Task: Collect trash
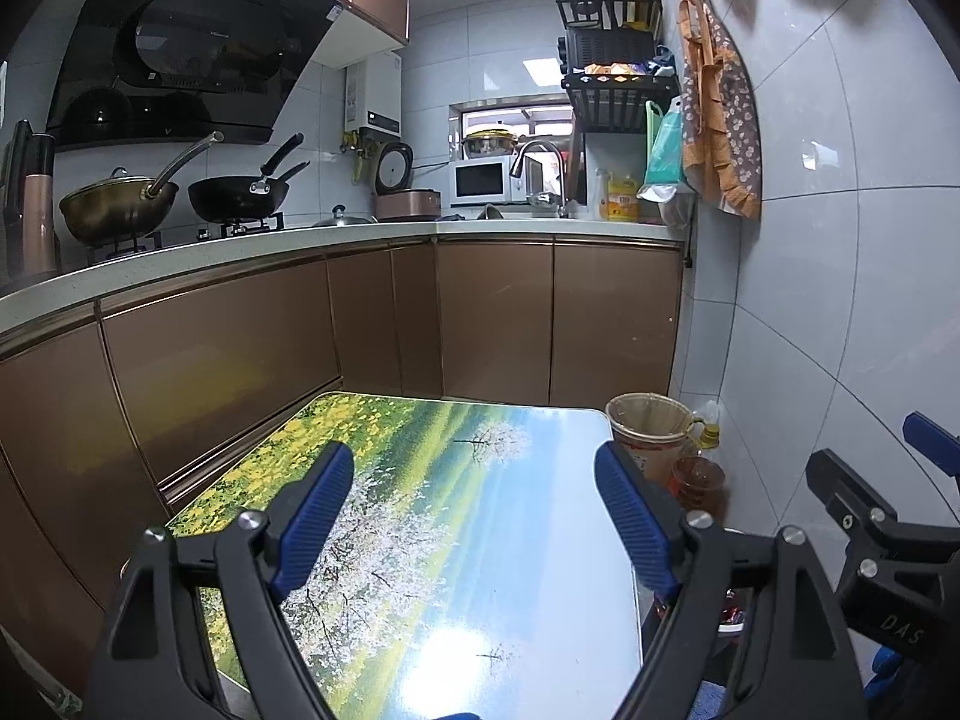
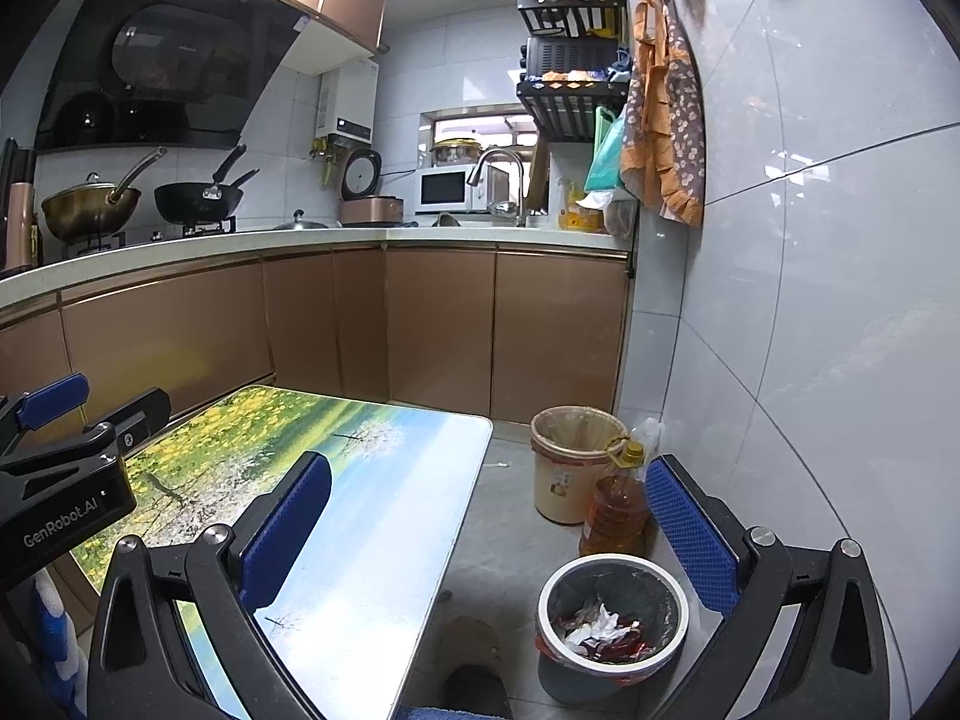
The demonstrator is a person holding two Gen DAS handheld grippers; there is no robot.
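While both sets of fingers stand apart and empty, we list: left gripper [image 1: 474, 510] and right gripper [image 2: 489, 516] over the bare surface [image 2: 384, 516]; trash [image 2: 600, 630] inside the bin [image 2: 612, 675] beside it. Collection seems finished; next, hunt for leftovers.

Kitchen contents, as seen from beside the low table:

- Tabletop [image 2: 384, 480]: printed with a meadow, blossoming trees and blue sky; nothing lying on it.
- Brown cabinets [image 1: 498, 318] under a pale counter [image 1: 336, 237] that bends round the corner.
- Brass-coloured wok [image 1: 114, 207] and black wok [image 1: 240, 198], side by side on the stove burners.
- Black range hood [image 1: 180, 60] above them.
- White water heater [image 1: 373, 93] on the far wall.
- Rice cooker [image 1: 408, 201], lid up, beside a white microwave [image 1: 480, 181].
- Tap [image 1: 543, 165] at the sink.
- Black wall rack [image 1: 618, 54].
- Orange flowered apron [image 1: 720, 114] hanging on the tiled wall.
- Oil bottle [image 2: 618, 504] on the floor by the wall.
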